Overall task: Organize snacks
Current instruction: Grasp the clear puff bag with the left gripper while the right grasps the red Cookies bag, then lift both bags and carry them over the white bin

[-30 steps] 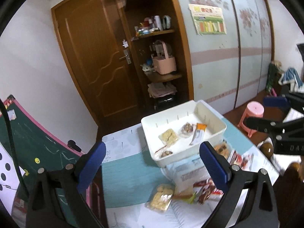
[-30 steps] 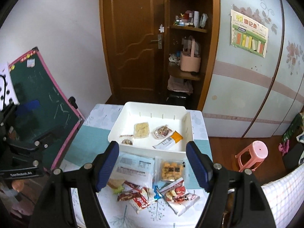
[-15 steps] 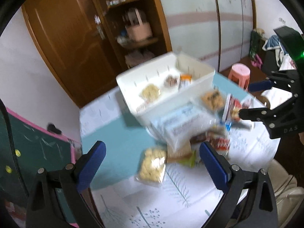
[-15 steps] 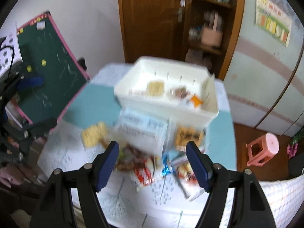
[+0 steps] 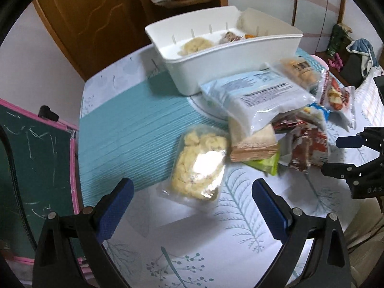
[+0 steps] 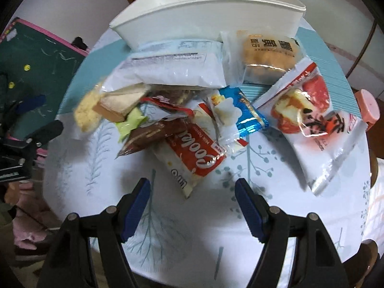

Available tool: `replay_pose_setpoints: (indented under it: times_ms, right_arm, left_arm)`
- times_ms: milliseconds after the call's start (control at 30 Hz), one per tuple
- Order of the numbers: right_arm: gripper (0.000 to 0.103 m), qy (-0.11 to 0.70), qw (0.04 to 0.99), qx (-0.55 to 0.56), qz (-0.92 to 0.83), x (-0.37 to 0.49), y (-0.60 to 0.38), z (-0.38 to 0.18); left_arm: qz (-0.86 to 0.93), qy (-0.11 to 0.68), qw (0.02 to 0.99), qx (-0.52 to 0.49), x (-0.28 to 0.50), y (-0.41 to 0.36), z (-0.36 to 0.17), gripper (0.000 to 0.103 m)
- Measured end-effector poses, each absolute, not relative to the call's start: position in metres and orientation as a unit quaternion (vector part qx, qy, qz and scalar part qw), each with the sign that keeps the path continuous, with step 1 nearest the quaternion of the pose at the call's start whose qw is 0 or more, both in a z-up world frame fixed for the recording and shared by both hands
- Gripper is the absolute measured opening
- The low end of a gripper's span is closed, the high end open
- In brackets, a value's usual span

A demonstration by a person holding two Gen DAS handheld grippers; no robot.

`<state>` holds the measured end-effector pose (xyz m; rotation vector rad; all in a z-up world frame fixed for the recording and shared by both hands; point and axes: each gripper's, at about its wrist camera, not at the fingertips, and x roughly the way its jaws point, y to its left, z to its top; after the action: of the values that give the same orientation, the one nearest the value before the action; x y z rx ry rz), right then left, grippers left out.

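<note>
The counter (image 5: 124, 129) carries a white bin (image 5: 230, 55) at its far side with only a few snacks in it, so by my reading most of the sorting is left. A heap of packets lies loose just near of the bin: a large pale pouch (image 6: 177, 69), a red-and-white bag (image 6: 309, 120), a clear cracker pack (image 5: 199, 163), a red Goofa wafer (image 6: 194, 153). The left gripper (image 5: 192, 206) and right gripper (image 6: 193, 207) hang over it, fingers wide and holding nothing.

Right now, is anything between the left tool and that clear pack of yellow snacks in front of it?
Nothing visible: the left tool stands open above the tablecloth, with the clear pack of yellow snacks just ahead and nothing lying on top of it.
</note>
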<state>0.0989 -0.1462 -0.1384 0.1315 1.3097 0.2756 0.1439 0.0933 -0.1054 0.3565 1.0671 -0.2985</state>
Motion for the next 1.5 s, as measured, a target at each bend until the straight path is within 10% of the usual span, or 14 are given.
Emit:
replay_pose_setpoints:
  times_ms: [667, 1033, 1167, 1233, 1500]
  right_arm:
    - [0.075, 0.587, 0.809, 0.028, 0.004, 0.132, -0.093, -0.152]
    - [0.048, 0.591, 0.805, 0.015, 0.04, 0.106, -0.125, -0.146]
    - [0.047, 0.592, 0.804, 0.023, 0.052, 0.098, -0.134, -0.144]
    - [0.046, 0.591, 0.804, 0.033, 0.059, 0.095, -0.141, -0.143]
    - [0.046, 0.567, 0.819, 0.047, 0.081, 0.088, -0.143, -0.123]
  left_arm:
    - [-0.158, 0.545, 0.814, 0.127, 0.186, 0.11, -0.143, 0.099]
    - [-0.153, 0.583, 0.788, 0.122, 0.214, 0.107, -0.176, 0.098]
    - [-0.156, 0.589, 0.786, 0.102, 0.218, 0.111, -0.178, 0.082]
    - [-0.154, 0.584, 0.791, 0.099, 0.215, 0.11, -0.173, 0.057]
    - [-0.124, 0.573, 0.806, 0.082, 0.18, 0.107, -0.148, 0.056]
